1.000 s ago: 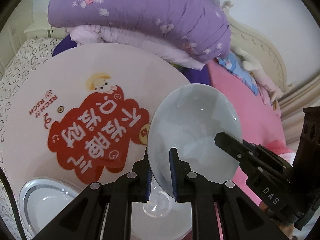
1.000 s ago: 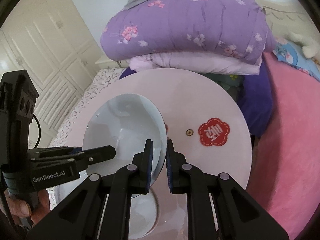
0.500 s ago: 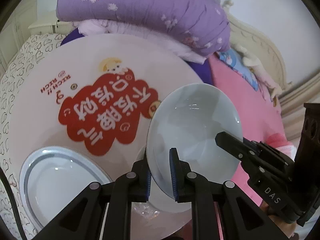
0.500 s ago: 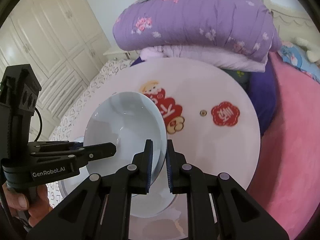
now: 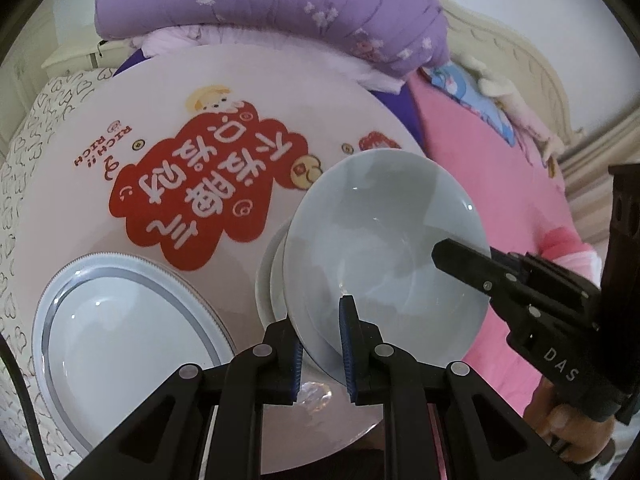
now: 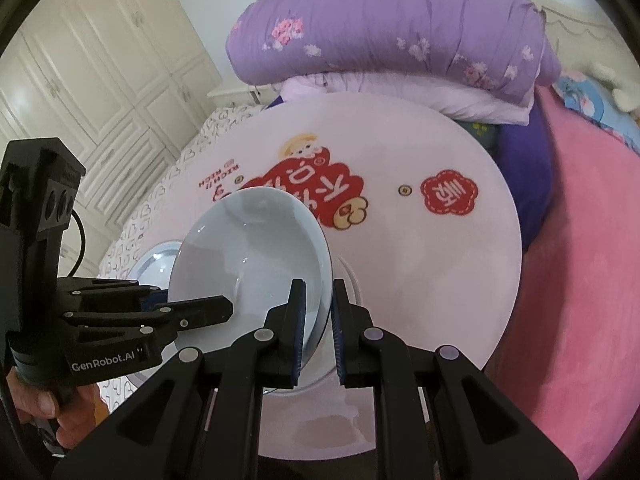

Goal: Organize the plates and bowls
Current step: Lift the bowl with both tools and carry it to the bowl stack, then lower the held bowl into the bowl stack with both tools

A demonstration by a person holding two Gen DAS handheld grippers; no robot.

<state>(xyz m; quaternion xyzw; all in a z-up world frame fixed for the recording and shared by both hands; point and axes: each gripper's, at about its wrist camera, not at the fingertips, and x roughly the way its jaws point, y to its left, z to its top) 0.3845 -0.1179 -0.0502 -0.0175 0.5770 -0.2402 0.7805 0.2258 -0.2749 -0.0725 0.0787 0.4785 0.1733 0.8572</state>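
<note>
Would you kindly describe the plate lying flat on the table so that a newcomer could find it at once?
Start at the round pink table with the red cartoon sticker. Near the table's edge, beside the pale blue bowl both grippers hold, lies the plate. Unlike the plain, tilted bowl, it lies flat and has a grey ring inside a beaded rim.

My left wrist camera sits close behind my left claw and looks steeply down across the round table, with the folded purple quilt beyond its far edge. My right wrist camera rides just behind my right claw, also tilted down at the table from its near edge, facing the same quilt. Both views share the table's red sticker, the quilt, and the pale bowl close up, each seeing the other claw.
</note>
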